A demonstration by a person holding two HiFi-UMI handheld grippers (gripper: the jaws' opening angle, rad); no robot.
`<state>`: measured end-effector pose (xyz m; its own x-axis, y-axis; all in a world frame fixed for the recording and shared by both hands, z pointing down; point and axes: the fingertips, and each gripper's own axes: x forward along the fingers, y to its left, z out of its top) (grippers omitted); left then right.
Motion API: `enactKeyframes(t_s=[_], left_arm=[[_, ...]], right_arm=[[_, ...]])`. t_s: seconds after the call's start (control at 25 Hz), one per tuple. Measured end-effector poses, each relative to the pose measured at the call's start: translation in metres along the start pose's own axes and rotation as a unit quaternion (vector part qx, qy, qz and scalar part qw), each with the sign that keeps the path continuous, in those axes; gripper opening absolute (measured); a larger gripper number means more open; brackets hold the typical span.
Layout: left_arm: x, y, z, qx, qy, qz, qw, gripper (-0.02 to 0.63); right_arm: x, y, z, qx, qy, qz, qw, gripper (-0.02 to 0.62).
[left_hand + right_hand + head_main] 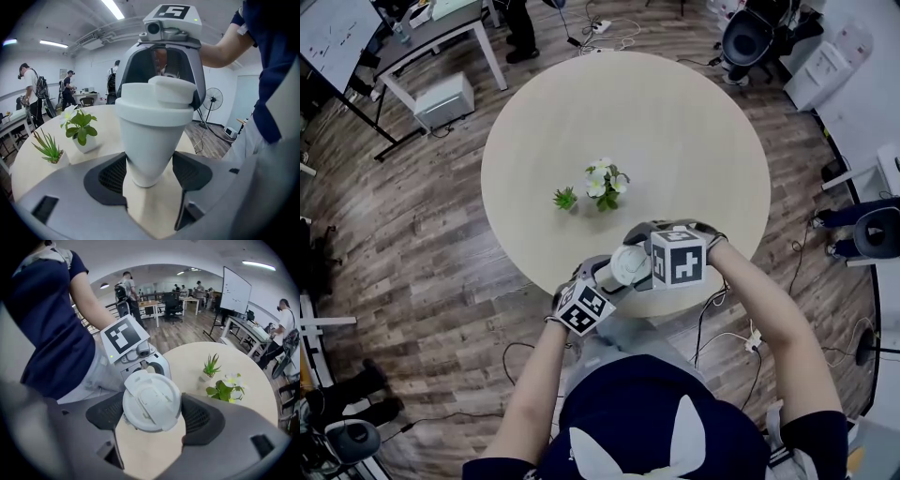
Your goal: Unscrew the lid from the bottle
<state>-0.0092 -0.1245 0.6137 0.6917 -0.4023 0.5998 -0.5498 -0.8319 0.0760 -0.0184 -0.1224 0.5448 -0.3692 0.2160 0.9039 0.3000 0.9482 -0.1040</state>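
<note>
Right gripper view first: the lid (151, 401) sits dead centre, top face toward the camera, and my right gripper (153, 413) is clamped across it, a dark pad against each side of its rim. Below it, in the left gripper view, the white bottle (150, 145) stands mid-frame, and my left gripper (150, 173) is closed on its narrow lower part, pads pressing both flanks.

Now the worries. That body tapers downward, so I reckon a hard twist could make it spin in the left pads along with the lid, or work it up and out of the jaws. The lid's rim is smooth and round; if the right pads skid, I turn and nothing unscrews. The raised flap on top could also catch a pad and pop.

Head view, lower centre: the bottle hangs between both grippers just over the near rim of the round table (675, 122). A slip there might send it off the rim to the floor. The flowering plant (605, 183) and small succulent (565, 198), mid-frame, are well clear.
</note>
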Motion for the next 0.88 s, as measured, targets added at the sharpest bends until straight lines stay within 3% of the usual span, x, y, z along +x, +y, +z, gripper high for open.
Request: enactKeyframes(t_s=[0.16, 0.28, 0.36, 0.48, 0.56, 0.68, 0.76, 0.88], left_arm=[[0.001, 0.001, 0.0, -0.001, -0.001, 0.002, 1.0, 0.314], [0.001, 0.0, -0.001, -0.004, -0.001, 0.004, 1.0, 0.314], [0.001, 0.001, -0.001, -0.004, -0.001, 0.005, 1.0, 0.314], [0.001, 0.001, -0.001, -0.006, -0.001, 0.006, 1.0, 0.314], [0.0, 0.001, -0.002, -0.008, -0.001, 0.006, 0.9999, 0.314], [0.0, 0.001, -0.003, -0.01, -0.002, 0.008, 0.9999, 0.314], [0.0, 0.003, -0.004, -0.009, 0.0, 0.009, 0.9999, 0.314], [0.0, 0.003, -0.004, -0.009, 0.003, 0.01, 0.9999, 0.314]], right_arm=[[0.002, 0.0, -0.002, -0.038, 0.039, 0.004, 0.999, 0.385], [0.004, -0.004, -0.004, -0.015, 0.046, -0.033, 0.998, 0.406], [0.004, -0.005, -0.007, 0.017, 0.028, -0.063, 0.997, 0.454], [-0.007, -0.006, -0.004, 0.096, -0.055, -0.106, 0.988, 0.499], [-0.022, -0.008, 0.0, 0.171, -0.133, -0.141, 0.966, 0.489], [-0.04, -0.013, 0.001, 0.277, -0.226, -0.2, 0.912, 0.473], [-0.041, -0.014, -0.002, 0.334, -0.259, -0.235, 0.875, 0.469], [-0.034, -0.011, -0.003, 0.403, -0.284, -0.264, 0.829, 0.481]])
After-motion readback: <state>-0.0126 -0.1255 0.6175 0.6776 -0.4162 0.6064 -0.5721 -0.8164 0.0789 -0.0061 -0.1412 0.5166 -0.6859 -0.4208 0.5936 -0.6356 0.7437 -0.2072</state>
